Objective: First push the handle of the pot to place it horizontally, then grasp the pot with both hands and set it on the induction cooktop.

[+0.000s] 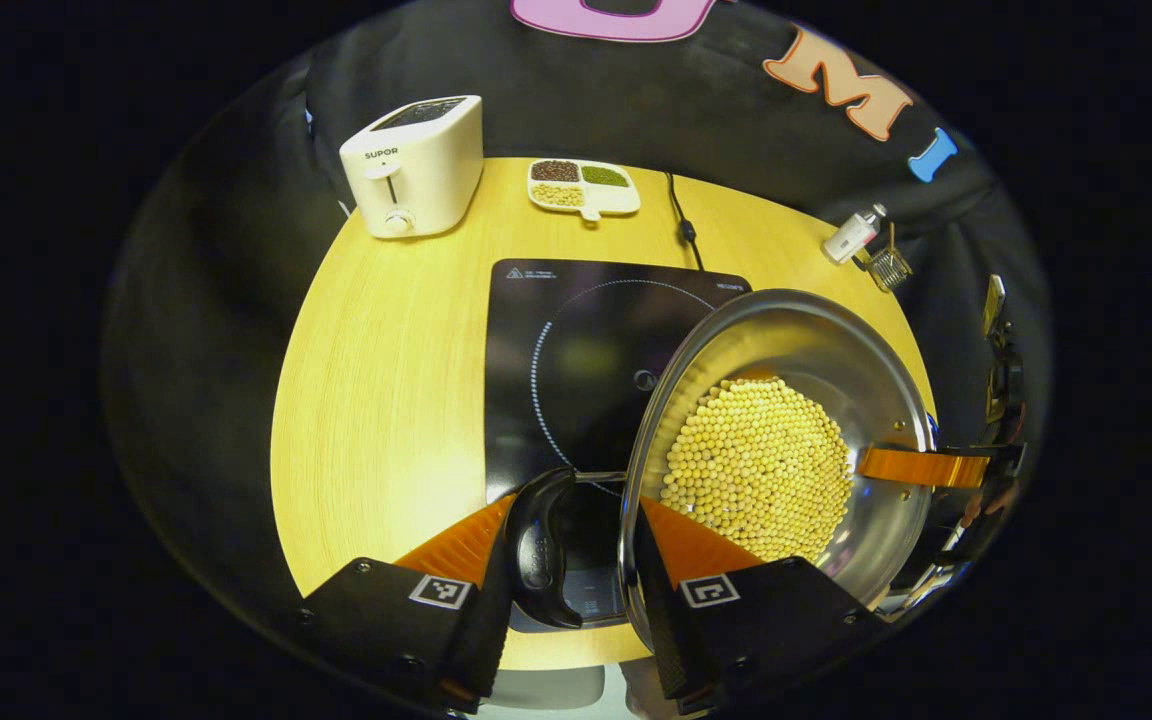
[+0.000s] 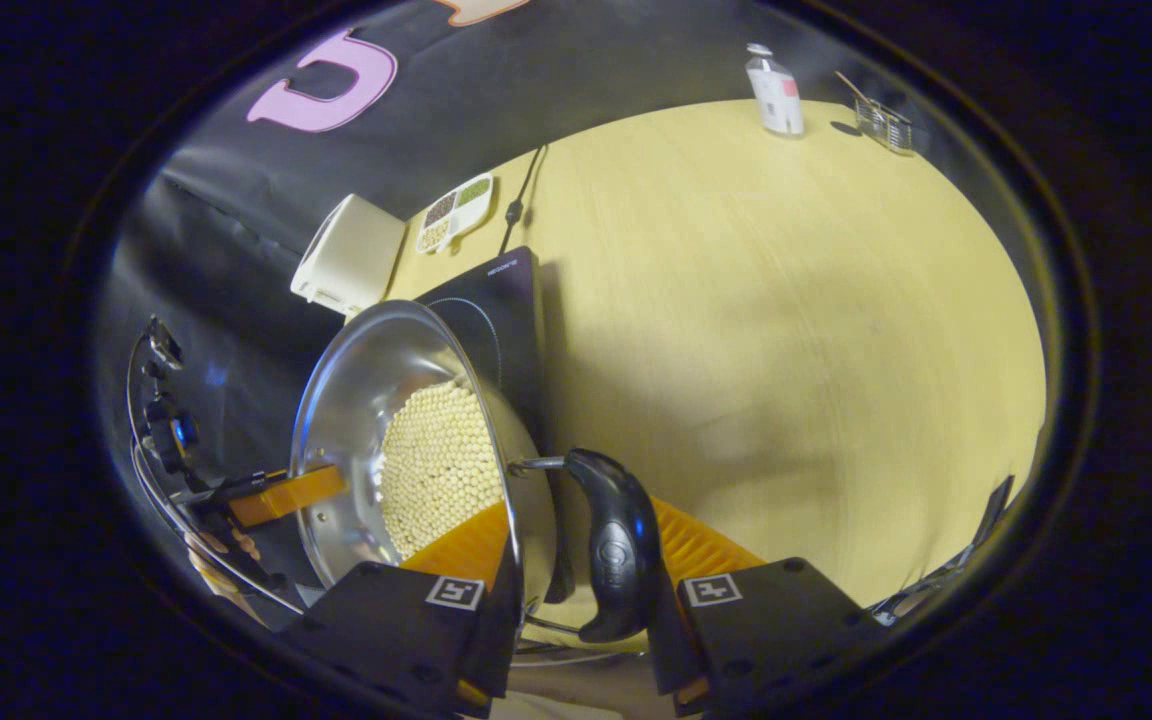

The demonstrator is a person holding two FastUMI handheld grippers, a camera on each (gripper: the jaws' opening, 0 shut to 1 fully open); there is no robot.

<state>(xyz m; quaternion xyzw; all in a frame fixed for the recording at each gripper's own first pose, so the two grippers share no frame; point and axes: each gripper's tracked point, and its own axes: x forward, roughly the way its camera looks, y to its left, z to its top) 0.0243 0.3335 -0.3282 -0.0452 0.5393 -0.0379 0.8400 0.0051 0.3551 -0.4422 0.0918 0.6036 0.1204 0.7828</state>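
Observation:
A steel pot (image 1: 796, 340) filled with yellow beans (image 1: 756, 470) hangs over the right part of the black induction cooktop (image 1: 576, 340). My left gripper (image 1: 576, 505) is shut on the pot: one finger sits inside the wall, the other presses its black side handle (image 1: 536, 550). Across the pot, my right gripper (image 1: 921, 467) reaches in over the far rim. In the right gripper view, my right gripper (image 2: 581, 510) clamps the opposite black handle (image 2: 621, 545) and the pot (image 2: 366, 370) wall the same way. The left gripper (image 2: 286, 495) and a hand show beyond it, with the cooktop (image 2: 506, 300) behind.
On the round wooden table (image 1: 386, 350) a white toaster (image 1: 416, 165) stands at the back left. A divided dish of grains (image 1: 584, 187) lies beside it. The cooktop's cable (image 1: 681, 215) runs to the back. A small bottle (image 1: 851, 237) and a wire holder (image 1: 888, 265) sit at the back right.

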